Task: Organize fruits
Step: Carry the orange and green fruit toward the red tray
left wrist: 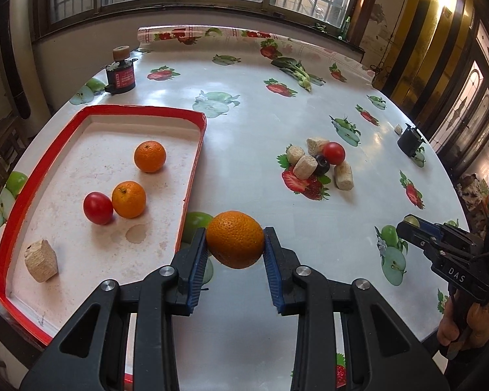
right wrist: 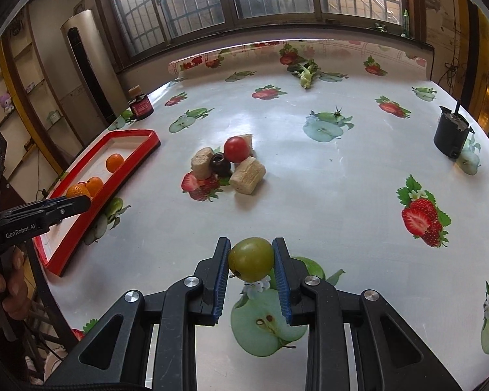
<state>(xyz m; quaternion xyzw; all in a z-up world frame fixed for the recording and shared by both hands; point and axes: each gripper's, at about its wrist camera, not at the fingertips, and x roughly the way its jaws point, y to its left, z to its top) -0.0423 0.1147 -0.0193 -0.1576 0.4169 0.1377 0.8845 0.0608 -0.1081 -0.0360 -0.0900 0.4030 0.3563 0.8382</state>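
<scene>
My left gripper point(left wrist: 235, 244) is shut on an orange point(left wrist: 235, 242), held just right of the red-rimmed tray point(left wrist: 192, 163). In the tray lie two oranges point(left wrist: 150, 156) point(left wrist: 128, 199), a red tomato point(left wrist: 97, 208) and a beige block point(left wrist: 40, 260). My right gripper point(right wrist: 251, 259) is shut on a green round fruit point(right wrist: 251, 259) above the tablecloth. A pile on the table holds a red tomato point(right wrist: 236, 149), a dark fruit point(right wrist: 220, 164) and beige blocks point(right wrist: 247, 175). The right gripper point(left wrist: 407, 224) also shows at the right edge of the left wrist view.
A dark jar with a cork point(left wrist: 120, 73) stands beyond the tray. A black cup point(right wrist: 451, 137) sits at the table's right edge, a leafy green vegetable point(right wrist: 306, 71) at the far side. The fruit-print cloth point(right wrist: 342, 195) covers the table. A hand point(right wrist: 6, 280) holds the left gripper.
</scene>
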